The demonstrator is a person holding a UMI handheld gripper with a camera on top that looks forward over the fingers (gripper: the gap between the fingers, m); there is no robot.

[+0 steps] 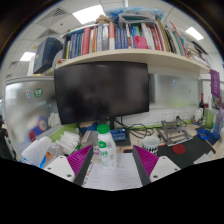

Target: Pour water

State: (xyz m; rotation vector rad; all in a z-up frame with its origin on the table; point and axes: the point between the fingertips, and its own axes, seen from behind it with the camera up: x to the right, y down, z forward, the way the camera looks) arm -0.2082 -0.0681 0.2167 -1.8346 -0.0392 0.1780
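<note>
You are holding the gripper (112, 160) with its two fingers spread apart, their magenta pads (82, 160) facing each other across a wide gap. The water bottle (104, 146), clear with a green cap and a green-and-white label, is standing upright on the white desk (170, 168) between the fingers, closer to your left finger than to the right one; whether the left pad is touching it cannot be told, and a clear gap is showing on the right side, so the fingers are not pinching it. Beyond the bottle, a dark monitor (101, 91) is sitting at the back of the desk with its screen off. Above it, a shelf (120, 56) is carrying a long row of books (115, 38), and ceiling lights (88, 13) are glowing overhead. To the left of the bottle, some white and blue items (40, 150) are lying in a cluttered pile, too small to tell apart. To the right, a red object (179, 149) is resting on a dark patch of the desk, with more small clutter and cables lying behind it.
</note>
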